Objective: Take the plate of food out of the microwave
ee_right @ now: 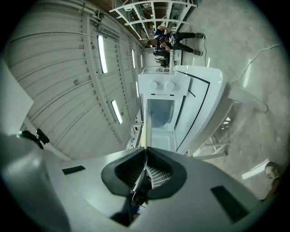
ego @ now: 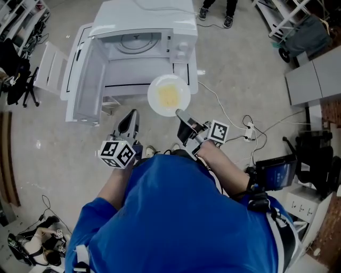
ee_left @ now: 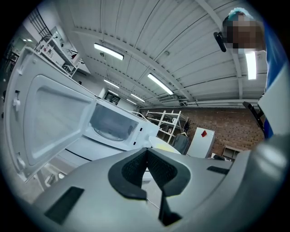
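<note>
A white plate (ego: 169,96) with yellow food hangs in the air just in front of the open white microwave (ego: 144,32). My right gripper (ego: 179,112) is shut on the plate's near rim. In the right gripper view the plate (ee_right: 143,129) shows edge-on as a thin line running from that gripper (ee_right: 145,152) toward the microwave (ee_right: 163,97). The microwave door (ego: 85,80) stands swung open to the left, and the cavity holds only its glass turntable (ego: 139,42). My left gripper (ego: 132,113) is shut and empty, below and left of the plate. In the left gripper view this gripper (ee_left: 146,152) faces the microwave (ee_left: 113,124), with the plate (ee_left: 159,144) beyond its tips.
The microwave sits on a white stand (ego: 184,74) over a concrete floor. A white rack (ego: 50,66) stands left of the open door. Cables and a power strip (ego: 249,128) lie on the floor at right. Someone's feet (ego: 216,13) show at the top.
</note>
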A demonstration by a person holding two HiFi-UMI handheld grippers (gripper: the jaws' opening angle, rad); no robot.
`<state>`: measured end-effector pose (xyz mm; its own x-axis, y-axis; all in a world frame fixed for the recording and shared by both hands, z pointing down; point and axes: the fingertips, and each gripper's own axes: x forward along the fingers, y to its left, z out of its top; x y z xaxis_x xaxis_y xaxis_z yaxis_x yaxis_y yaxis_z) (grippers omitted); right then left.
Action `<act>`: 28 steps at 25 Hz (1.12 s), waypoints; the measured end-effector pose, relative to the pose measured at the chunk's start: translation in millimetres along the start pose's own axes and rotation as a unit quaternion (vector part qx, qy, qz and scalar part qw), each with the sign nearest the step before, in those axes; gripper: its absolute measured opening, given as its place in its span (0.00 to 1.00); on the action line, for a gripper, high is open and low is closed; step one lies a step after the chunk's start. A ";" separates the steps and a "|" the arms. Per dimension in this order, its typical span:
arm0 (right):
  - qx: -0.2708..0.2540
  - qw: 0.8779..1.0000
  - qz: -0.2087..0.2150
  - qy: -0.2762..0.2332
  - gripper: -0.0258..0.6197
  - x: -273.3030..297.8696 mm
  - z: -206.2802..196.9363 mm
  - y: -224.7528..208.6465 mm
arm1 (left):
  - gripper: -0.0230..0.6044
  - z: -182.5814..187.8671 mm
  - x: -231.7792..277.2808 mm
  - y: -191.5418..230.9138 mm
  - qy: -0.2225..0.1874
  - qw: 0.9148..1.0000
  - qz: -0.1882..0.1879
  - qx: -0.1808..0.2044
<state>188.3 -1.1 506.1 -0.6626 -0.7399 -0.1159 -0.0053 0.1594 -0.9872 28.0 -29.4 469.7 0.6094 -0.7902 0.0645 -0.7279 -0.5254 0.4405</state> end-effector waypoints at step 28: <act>-0.007 1.000 -0.001 0.002 0.07 9.1 -13.2 1.7 | 0.05 1.6 -9.5 9.2 0.004 1.000 -0.004 -0.002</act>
<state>172.3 1.0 504.9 -0.6663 -0.7371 -0.1128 -0.0170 0.1663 -0.9859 15.0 -27.2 471.7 0.6182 -0.7831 0.0678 -0.7212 -0.5308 0.4450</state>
